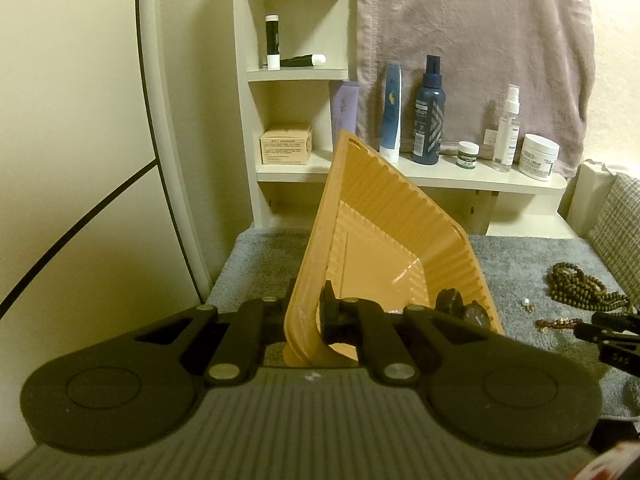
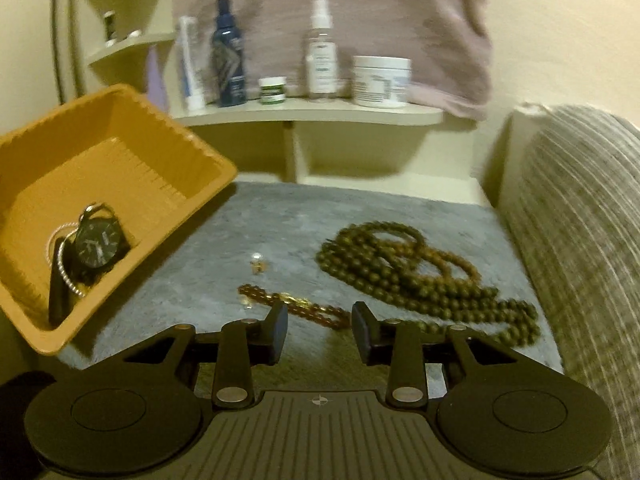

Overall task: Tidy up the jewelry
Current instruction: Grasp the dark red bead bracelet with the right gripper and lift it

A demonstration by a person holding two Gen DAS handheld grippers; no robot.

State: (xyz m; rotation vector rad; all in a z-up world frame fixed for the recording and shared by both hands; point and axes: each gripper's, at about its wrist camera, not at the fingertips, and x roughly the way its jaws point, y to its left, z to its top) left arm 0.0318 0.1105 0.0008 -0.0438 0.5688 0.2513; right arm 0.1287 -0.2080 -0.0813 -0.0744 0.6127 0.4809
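Left claw [image 1: 308, 322] clamped shut and angled downward; right claw [image 2: 320, 330] angled downward, pads apart.

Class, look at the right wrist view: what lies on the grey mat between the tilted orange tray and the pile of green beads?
In the right wrist view, a small earring lies on the mat between the orange tray and the green beads.

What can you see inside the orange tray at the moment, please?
Inside the tray lie a black watch and a silver chain. The watch hides whatever is under it.

Bare mat [image 2: 280, 216] between tray [image 2: 192, 152], beads [image 2: 400, 264]
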